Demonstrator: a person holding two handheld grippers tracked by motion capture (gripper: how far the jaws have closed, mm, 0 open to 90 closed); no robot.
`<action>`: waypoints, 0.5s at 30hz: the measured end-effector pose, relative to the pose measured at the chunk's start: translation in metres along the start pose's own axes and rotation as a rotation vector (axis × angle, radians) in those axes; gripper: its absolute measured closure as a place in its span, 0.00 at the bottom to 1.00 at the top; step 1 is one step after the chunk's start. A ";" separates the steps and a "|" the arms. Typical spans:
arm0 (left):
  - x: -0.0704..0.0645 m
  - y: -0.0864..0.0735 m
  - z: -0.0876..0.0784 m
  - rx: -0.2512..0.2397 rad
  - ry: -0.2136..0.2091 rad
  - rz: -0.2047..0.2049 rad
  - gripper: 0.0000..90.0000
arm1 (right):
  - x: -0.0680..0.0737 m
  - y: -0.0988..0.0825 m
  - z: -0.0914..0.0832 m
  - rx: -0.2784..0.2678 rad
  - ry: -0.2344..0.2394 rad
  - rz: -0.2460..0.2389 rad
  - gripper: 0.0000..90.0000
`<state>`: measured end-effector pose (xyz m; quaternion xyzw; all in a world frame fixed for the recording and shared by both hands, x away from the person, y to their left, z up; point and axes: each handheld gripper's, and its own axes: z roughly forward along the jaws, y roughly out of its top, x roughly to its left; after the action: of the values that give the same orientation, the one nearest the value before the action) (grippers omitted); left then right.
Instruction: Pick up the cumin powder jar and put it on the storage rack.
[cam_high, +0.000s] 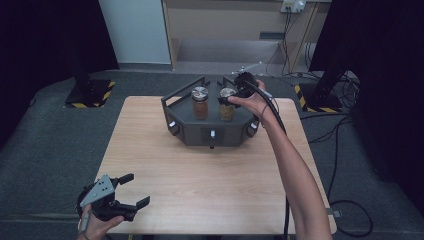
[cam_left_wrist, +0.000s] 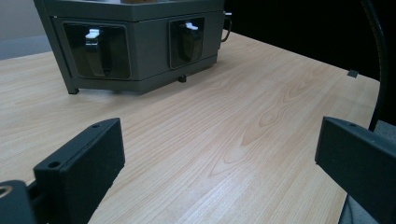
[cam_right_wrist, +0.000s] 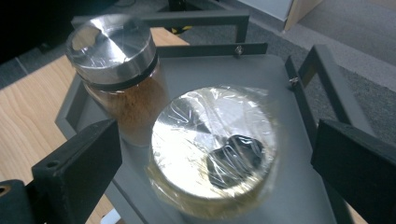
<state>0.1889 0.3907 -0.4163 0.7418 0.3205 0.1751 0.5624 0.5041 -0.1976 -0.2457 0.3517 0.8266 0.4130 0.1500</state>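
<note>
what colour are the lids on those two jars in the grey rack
Shiny silver metal, wrapped in clear film, best seen in the right gripper view: near lid, far lid.

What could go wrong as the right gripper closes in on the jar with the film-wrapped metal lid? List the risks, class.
1. The right gripper hangs open above the near glass jar with a film-wrapped metal lid. The plastic film looks slick, so the jaws might slip.
2. The second glass jar of brown powder stands right beside it; a jaw could knock it.
3. The dark grey metal rack has raised rails that a jaw might catch.
</note>
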 end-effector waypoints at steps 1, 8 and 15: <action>0.000 0.000 0.000 0.001 0.001 0.000 0.01 | -0.001 -0.001 -0.004 -0.010 -0.002 0.003 0.03; 0.000 0.001 0.001 0.002 -0.002 0.004 0.01 | -0.006 0.002 -0.044 -0.068 -0.018 0.013 0.03; -0.001 0.001 0.001 0.001 -0.003 0.002 0.01 | 0.001 0.009 -0.084 -0.098 -0.038 -0.047 0.03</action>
<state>0.1888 0.3892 -0.4157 0.7427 0.3191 0.1746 0.5623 0.4621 -0.2416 -0.1868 0.3319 0.8104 0.4428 0.1924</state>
